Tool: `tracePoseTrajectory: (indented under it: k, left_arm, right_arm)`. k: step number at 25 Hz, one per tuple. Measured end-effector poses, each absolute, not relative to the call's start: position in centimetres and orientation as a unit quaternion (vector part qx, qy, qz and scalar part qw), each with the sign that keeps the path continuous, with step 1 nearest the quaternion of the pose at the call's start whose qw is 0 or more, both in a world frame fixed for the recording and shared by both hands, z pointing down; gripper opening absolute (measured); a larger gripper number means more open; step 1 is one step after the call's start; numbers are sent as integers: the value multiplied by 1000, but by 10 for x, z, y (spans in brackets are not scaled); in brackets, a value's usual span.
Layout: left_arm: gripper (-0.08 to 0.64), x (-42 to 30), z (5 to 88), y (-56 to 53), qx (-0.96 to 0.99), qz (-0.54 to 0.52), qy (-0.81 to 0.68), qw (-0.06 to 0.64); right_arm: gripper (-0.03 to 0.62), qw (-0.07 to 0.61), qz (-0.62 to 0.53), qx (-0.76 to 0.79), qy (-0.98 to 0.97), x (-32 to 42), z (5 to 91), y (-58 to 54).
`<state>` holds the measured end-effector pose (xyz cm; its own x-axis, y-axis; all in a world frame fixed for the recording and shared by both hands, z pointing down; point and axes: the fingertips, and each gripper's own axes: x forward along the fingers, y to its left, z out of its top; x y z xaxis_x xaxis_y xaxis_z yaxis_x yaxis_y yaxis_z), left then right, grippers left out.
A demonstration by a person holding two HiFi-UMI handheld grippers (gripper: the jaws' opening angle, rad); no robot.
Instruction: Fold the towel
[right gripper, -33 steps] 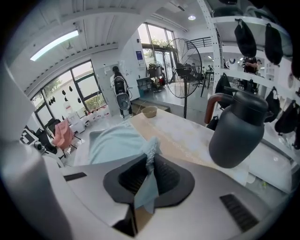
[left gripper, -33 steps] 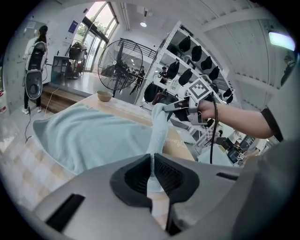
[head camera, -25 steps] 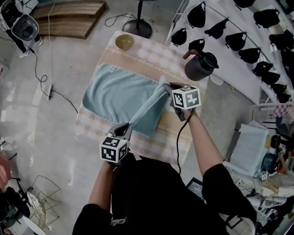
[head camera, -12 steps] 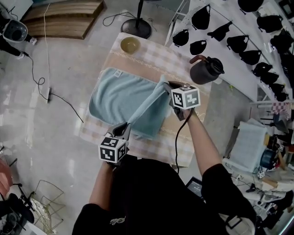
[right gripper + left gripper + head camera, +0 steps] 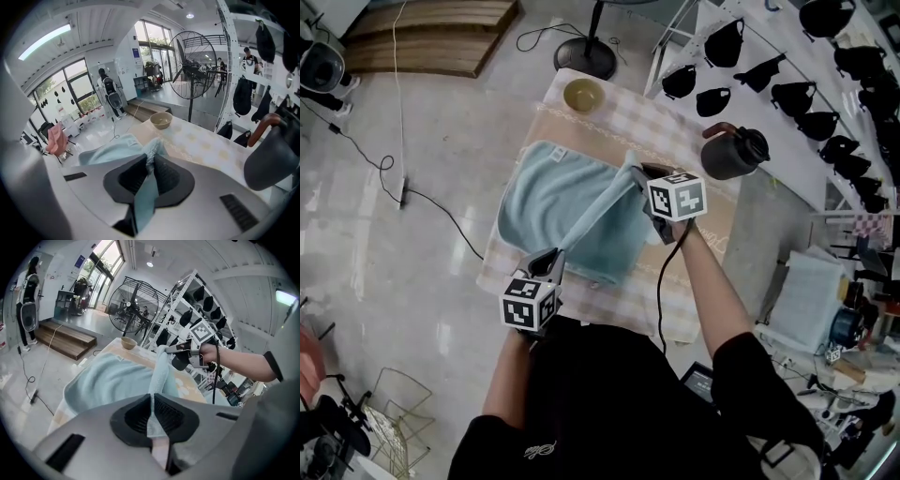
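A light blue towel [image 5: 558,202] lies across the checked table [image 5: 698,300], with its near edge lifted into a taut band between my two grippers. My left gripper [image 5: 551,262] is shut on the towel's near left corner, off the table's front edge. My right gripper [image 5: 639,174] is shut on the other corner, raised above the towel's right side. The left gripper view shows the towel [image 5: 110,380] pinched in the left gripper [image 5: 151,401], stretching up to the other hand. Cloth is likewise pinched in the right gripper [image 5: 150,164], with the towel [image 5: 112,147] spread beyond.
A tan bowl [image 5: 582,94] sits at the table's far end and a dark kettle [image 5: 734,155] at its right side. A shelf with black caps [image 5: 811,94] runs along the right. A fan stand [image 5: 586,56] and cables lie on the floor beyond.
Both grippers kept their hold on the towel's corners. The table, bowl and kettle have slid rightward in the head view, and the lifted towel band now stands further over the towel.
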<state>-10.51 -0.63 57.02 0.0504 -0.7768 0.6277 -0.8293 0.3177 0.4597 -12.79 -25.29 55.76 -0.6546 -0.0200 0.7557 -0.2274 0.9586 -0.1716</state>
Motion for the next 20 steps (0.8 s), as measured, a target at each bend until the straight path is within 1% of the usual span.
tracePoseTrajectory:
  k: [12,20]
  left_arm:
    - [27,-159,572,25,561,10,-705,433]
    - [28,-192,597,44,533,-4,-716,451]
  right_arm:
    - [40,416,110,37,-902,-202,561,-220]
    - [41,432,95,4,-897,-259,584,-196]
